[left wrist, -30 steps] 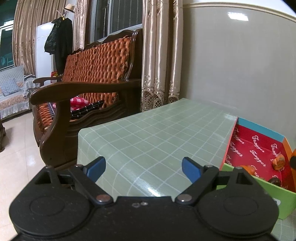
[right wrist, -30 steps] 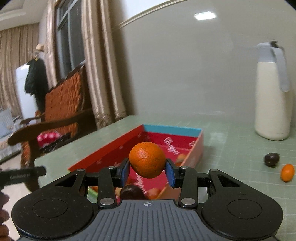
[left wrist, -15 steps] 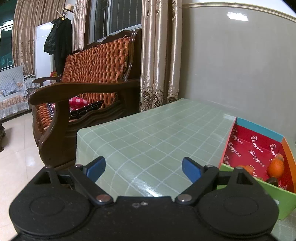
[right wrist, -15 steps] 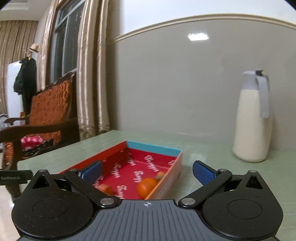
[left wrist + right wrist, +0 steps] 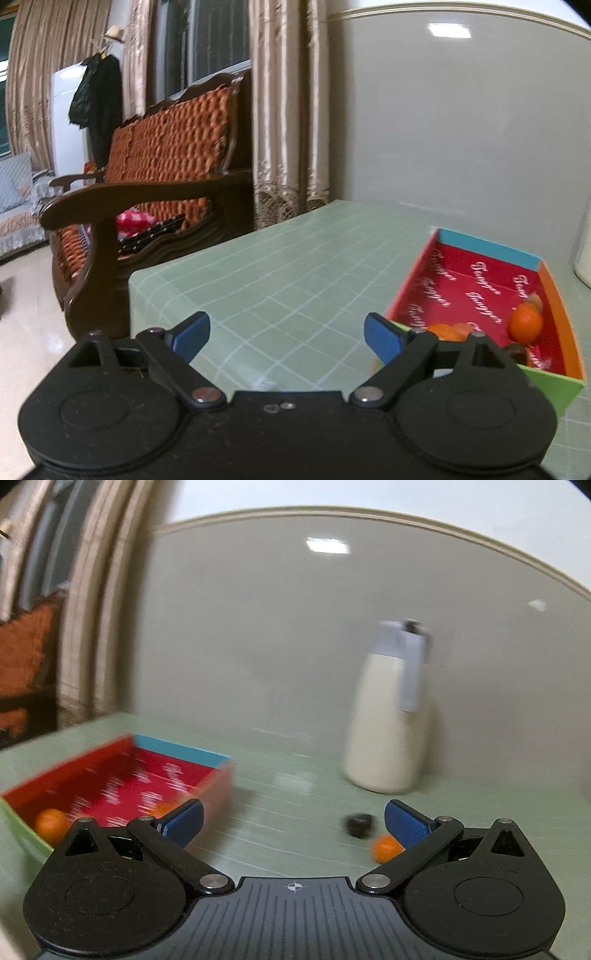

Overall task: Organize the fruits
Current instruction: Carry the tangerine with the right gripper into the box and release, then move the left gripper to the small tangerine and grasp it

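A second ago the right claw (image 5: 293, 818) was clamped on a round orange tangerine above the shallow cardboard box with the red printed lining (image 5: 110, 775); now its blue-padded fingers (image 5: 404, 827) stand wide apart with nothing between them, and its view has swung rightward, so the box sits blurred at lower left. A tangerine (image 5: 525, 325) lies inside the box against the orange side wall, at the right of the left wrist view, a spot that was bare a second ago. Beside it, toward the box's near green wall, are a second orange fruit (image 5: 445, 331) (partly hidden behind the claw's black linkage) and a dark round fruit (image 5: 515, 350).

The left claw (image 5: 286, 338) is unchanged in state: its jaws are spread wide and empty, low in the frame over the pale green table (image 5: 280, 280) with its glossy cover ruled in thin white squares.

Outside the box, in the lower right of the right wrist view, a small dark round fruit (image 5: 358, 823) and a small smooth orange fruit (image 5: 384, 847) lie near each other on the table, the orange one just beside the right finger. Behind them stands a tall cream plastic flask with a grey lid and handle (image 5: 391, 716) near the plain wall. A dark carved wooden bench with orange tufted cushions (image 5: 159, 166) fills the left of the left wrist view.
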`<state>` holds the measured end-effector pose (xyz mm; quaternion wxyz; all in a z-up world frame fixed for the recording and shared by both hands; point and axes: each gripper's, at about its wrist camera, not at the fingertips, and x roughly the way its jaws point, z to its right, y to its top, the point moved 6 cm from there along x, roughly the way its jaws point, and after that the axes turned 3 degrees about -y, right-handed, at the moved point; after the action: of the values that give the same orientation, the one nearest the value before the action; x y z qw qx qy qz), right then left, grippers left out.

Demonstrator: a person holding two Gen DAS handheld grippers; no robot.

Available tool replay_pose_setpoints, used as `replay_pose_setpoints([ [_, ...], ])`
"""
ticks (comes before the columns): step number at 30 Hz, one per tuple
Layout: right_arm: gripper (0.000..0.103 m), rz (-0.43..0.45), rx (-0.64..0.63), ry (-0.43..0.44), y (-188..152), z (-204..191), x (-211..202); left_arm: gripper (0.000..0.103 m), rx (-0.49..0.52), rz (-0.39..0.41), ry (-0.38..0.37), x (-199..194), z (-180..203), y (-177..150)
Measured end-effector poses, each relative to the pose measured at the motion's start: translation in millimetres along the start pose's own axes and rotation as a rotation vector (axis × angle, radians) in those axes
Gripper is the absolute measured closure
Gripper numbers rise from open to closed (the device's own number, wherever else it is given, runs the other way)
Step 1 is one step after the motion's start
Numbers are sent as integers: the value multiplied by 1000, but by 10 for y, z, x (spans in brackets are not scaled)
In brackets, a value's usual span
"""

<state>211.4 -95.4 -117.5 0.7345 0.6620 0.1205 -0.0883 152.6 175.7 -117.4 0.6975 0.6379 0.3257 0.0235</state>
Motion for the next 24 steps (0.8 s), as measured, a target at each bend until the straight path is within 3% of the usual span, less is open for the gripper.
replay_pose_setpoints([
  [7,0,-69,56,-136,-145,570,-41,18,106,35,-100,-119,547,6],
  [24,0,-137,140,-551,-560,1902,-345,12,389,39,-461,-578,2272,-204],
])
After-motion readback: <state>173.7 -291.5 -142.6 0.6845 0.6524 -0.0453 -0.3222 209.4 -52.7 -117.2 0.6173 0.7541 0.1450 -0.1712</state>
